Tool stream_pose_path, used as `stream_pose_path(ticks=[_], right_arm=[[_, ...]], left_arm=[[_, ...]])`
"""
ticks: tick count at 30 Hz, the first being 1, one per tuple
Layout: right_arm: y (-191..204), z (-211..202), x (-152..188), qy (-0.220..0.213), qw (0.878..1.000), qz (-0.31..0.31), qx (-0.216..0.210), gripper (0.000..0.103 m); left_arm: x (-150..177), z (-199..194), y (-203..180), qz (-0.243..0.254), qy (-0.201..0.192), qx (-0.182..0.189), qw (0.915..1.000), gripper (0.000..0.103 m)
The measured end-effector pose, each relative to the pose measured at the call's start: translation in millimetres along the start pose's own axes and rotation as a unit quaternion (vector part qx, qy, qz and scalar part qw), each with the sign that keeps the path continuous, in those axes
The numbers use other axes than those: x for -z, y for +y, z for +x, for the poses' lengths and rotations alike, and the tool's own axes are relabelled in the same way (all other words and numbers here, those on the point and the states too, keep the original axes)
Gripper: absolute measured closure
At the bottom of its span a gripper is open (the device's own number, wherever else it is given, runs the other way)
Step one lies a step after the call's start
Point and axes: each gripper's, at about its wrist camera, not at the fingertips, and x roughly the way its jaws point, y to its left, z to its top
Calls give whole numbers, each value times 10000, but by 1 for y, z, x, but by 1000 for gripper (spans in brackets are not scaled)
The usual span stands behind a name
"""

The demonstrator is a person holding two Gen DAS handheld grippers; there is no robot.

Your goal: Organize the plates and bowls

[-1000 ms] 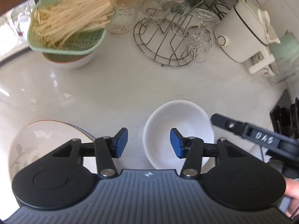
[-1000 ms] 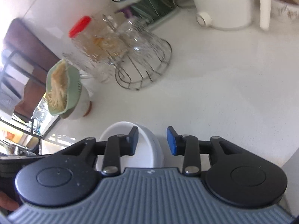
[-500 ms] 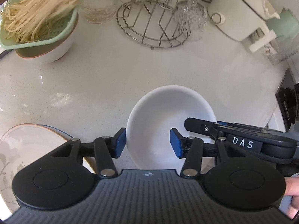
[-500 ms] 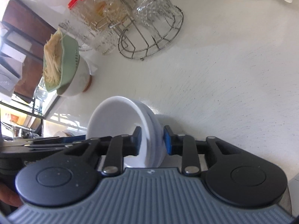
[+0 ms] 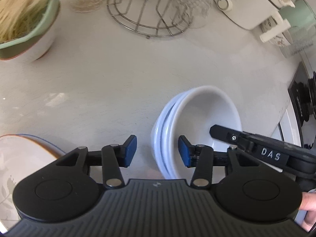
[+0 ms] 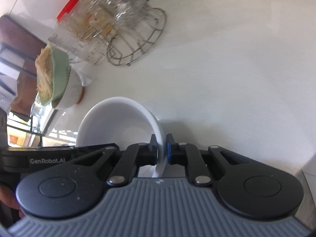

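My right claw (image 6: 161, 148) is clamped on the rim of the white bowl (image 6: 118, 122), one pad inside the wall and one outside. Through the right wrist camera the bowl sits straight ahead of the pads and leans off to their left, tipped up on the pale counter (image 6: 227, 79).

The left wrist camera shows what that view cannot: it is really a nest of white bowls (image 5: 197, 118), several rims stacked one in another, tilted so the opening faces away from my left claw (image 5: 157, 154). The left claw's jaws are closing, with the near edge of the stack sitting in the gap between them, neither pad pressing on it as far as I can see. The right claw's dark finger reaches into the bowl from the right of my left pads.

Only the left view catches the patterned plate (image 5: 23, 162), low and left of the claw, cut off by the frame and partly behind the claw body.

Far ahead of both claws stand a wire rack (image 5: 150, 15), glassware and a green colander of noodles (image 6: 51, 75) on a bowl, all blurred. A white appliance (image 5: 243, 2) is clipped at the top edge.
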Motion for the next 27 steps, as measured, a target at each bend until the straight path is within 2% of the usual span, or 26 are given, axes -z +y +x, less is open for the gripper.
stream_pose_path(ticks=[4,6,11,22,27], right_arm=[[-8,-4,1,-68,9999,140,9,92],[-8,-5,1,-84,9999,105,41,92],[-7,-6,0,-62,10000,18,75,91],[3,-23,3,-97,9997,-78,189,91],[12,-45,7,-227,9993,-114,274,91]], left_arm=[[4,5,-4,12,51,129,9999,59],[7,5,-5,3,26,182,9998,67],[11,3,-4,-87,-74,202,9997,73],[21,-16,-11,-53,-93,327,9994,73],[27,-43,-25,92,-178,263,9995,73]])
